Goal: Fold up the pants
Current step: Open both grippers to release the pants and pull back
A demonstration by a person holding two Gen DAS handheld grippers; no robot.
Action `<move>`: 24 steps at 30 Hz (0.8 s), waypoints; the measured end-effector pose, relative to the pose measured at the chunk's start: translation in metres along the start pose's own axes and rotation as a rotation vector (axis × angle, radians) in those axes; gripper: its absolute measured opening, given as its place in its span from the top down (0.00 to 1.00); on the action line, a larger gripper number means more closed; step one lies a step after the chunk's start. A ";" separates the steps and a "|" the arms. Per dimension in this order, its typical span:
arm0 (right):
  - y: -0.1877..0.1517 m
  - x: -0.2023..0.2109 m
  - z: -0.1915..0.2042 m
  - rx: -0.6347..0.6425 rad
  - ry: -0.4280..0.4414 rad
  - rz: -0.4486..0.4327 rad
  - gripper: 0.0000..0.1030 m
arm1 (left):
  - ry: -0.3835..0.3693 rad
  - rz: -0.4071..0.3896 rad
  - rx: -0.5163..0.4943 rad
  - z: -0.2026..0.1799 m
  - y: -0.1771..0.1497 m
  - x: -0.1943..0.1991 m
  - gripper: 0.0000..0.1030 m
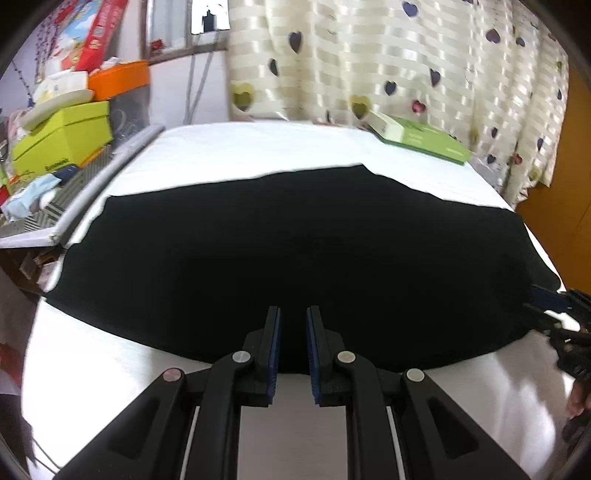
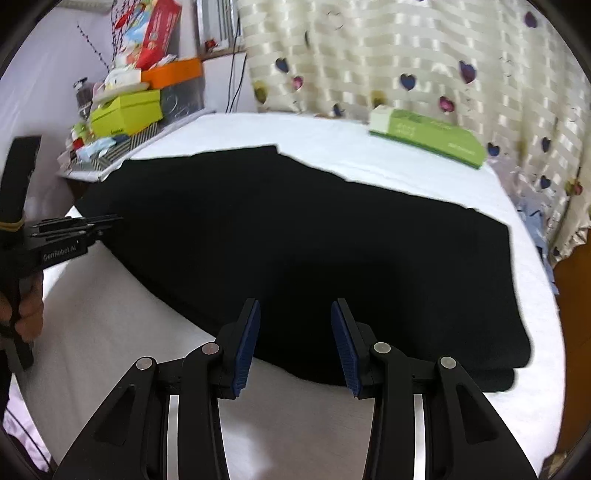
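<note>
White sheeting covers the bench (image 1: 258, 151), backed by a cream striped curtain (image 1: 369, 55) with heart cut-outs. Black pants (image 1: 295, 251) lie flat across the middle of the bench, folded into a broad slab whose long axis runs left to right across both views; at its right end the right wrist view shows two stacked layers with a lower edge protruding. A green flat box (image 2: 432, 136) lies closed at the far right corner, well apart from the pants. On a side shelf to the left, a lime-green box (image 1: 66, 136) and an orange box (image 1: 122, 79) are stacked, lids shut, contents hidden; a red printed carton (image 2: 155, 33) leans above them.

Left gripper (image 1: 293, 325): jaws parted by a narrow gap, nothing between them, tips over the near edge of the pants. Right gripper (image 2: 295, 314): jaws spread wider, empty, tips likewise over the near edge.

Only the right wrist view shows the left gripper from outside, held by a hand (image 2: 27, 310) at the pants' left end; only the left wrist view shows the right gripper at the far right margin.
</note>
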State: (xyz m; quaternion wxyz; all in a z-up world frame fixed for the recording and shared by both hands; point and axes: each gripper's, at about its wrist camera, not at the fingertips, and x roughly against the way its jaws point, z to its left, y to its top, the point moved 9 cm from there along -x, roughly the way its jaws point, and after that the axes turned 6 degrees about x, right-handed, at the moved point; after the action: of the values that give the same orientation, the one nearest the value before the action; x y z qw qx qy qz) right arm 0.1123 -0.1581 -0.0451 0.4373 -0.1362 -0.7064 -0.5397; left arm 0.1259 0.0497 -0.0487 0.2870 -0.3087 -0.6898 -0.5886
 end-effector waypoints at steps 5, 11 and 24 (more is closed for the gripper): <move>0.006 -0.011 0.020 0.029 0.026 0.009 0.60 | 0.018 0.002 -0.006 -0.013 -0.003 -0.008 0.85; 0.007 -0.021 0.030 0.082 0.014 0.021 0.60 | 0.026 -0.010 -0.034 -0.016 -0.004 -0.008 0.83; 0.014 -0.025 0.050 0.114 0.057 0.008 0.60 | 0.051 -0.024 0.046 0.013 -0.002 -0.005 0.83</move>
State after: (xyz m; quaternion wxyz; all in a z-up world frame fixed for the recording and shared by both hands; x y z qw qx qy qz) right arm 0.1123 -0.1022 -0.0569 0.4665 -0.0982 -0.7227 -0.5005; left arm 0.1267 0.0617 -0.0558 0.3044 -0.2786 -0.6993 -0.5837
